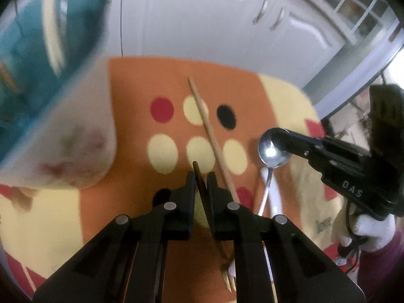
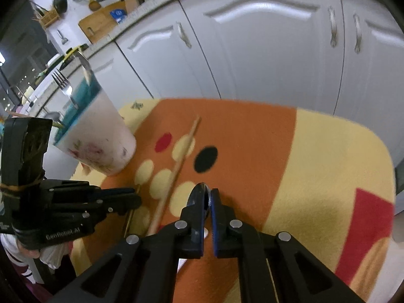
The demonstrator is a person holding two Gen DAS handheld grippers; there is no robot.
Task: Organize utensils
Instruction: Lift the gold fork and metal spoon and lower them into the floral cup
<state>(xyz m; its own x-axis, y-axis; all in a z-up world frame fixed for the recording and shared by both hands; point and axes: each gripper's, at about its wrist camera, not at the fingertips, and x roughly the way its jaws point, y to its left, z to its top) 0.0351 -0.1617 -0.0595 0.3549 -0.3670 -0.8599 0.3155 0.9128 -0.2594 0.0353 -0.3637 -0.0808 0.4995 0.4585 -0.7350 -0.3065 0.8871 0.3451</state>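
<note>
My left gripper (image 1: 201,176) is shut on a thin dark utensil (image 1: 199,176) whose tip sticks out past the fingers; it shows in the right wrist view (image 2: 136,197) too. My right gripper (image 2: 207,197) is shut on a metal spoon (image 1: 272,149), bowl up, above the mat. A wooden chopstick (image 1: 209,133) lies on the mat. A white holder cup with a teal inside (image 2: 101,139) stands at the left, with a fork (image 2: 64,85) and other utensils in it.
An orange and yellow mat with dots (image 2: 252,151) covers the table. White cabinet doors (image 2: 265,50) stand behind. A white utensil (image 1: 265,192) lies on the mat below the spoon. The person's gloved hand (image 1: 371,232) holds the right gripper.
</note>
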